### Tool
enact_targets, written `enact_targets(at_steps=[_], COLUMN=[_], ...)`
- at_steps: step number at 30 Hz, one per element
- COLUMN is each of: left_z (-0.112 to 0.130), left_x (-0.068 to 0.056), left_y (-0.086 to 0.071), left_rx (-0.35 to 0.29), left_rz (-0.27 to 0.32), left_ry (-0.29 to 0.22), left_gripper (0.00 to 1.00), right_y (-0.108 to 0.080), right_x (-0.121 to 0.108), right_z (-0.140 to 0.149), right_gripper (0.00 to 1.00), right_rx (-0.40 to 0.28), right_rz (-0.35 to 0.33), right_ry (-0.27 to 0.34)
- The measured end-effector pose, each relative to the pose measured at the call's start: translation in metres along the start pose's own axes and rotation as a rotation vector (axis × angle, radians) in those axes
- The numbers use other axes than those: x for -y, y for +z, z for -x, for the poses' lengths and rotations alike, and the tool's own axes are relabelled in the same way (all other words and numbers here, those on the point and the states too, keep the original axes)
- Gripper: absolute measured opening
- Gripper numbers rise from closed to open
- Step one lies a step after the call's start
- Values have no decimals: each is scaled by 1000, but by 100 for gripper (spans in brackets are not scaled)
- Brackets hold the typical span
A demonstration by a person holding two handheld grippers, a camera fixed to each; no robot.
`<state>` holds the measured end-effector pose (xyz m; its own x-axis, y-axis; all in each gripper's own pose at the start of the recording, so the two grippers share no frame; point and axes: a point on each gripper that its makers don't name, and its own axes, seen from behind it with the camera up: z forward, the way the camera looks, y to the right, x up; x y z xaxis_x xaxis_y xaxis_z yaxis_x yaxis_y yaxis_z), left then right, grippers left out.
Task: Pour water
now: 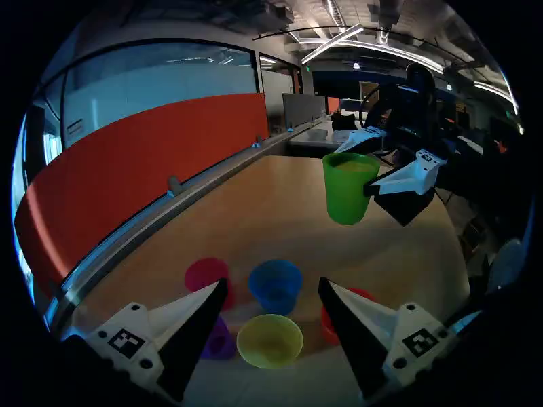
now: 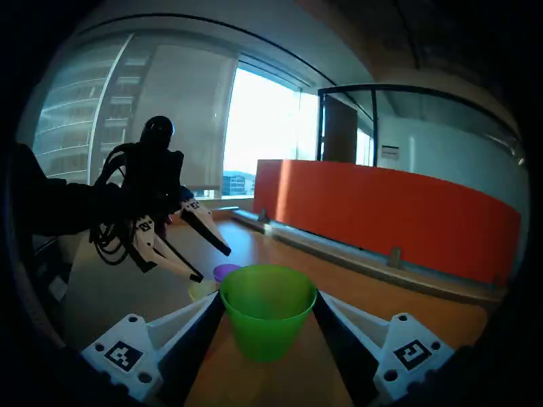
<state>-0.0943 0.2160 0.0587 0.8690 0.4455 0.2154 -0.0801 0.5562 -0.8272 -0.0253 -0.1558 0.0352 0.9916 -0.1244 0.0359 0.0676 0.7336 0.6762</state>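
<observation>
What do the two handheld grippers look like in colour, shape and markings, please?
The left gripper and right gripper match: two tapering fingers, white outside and black inside, each with a square black-and-white marker near its base. In the right gripper view, black cables loop behind the left one, beside a dark sleeve.

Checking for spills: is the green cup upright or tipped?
Upright: the green cup, held in the right gripper, shows its opening facing up.

The green cup (image 2: 268,312) looks like smooth, slightly translucent plastic, and the blue cup (image 1: 275,285) and the yellow cup (image 1: 269,341) have the same glossy plastic look. The table (image 1: 271,203) has a matt, wood-like top. The left gripper (image 1: 271,281) has fingers (image 1: 377,325) of white hard plastic.
</observation>
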Motion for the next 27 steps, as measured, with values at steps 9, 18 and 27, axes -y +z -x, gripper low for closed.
enact_targets(at_steps=[9,18,27], left_z=[5,15,29], left_x=[-5,-8,-5], left_y=[7,23,47], left_rx=[30,82,140], left_rz=[30,49,51], left_ry=[1,6,14], left_gripper=[100,100,99], right_y=[-11,-28,-47], right_x=[4,11,13], right_z=[-20,-41,-47], right_gripper=[94,94,94], right_rx=[-41,-64,-64], right_rz=[11,18,36], right_ry=[-13,-33,-55])
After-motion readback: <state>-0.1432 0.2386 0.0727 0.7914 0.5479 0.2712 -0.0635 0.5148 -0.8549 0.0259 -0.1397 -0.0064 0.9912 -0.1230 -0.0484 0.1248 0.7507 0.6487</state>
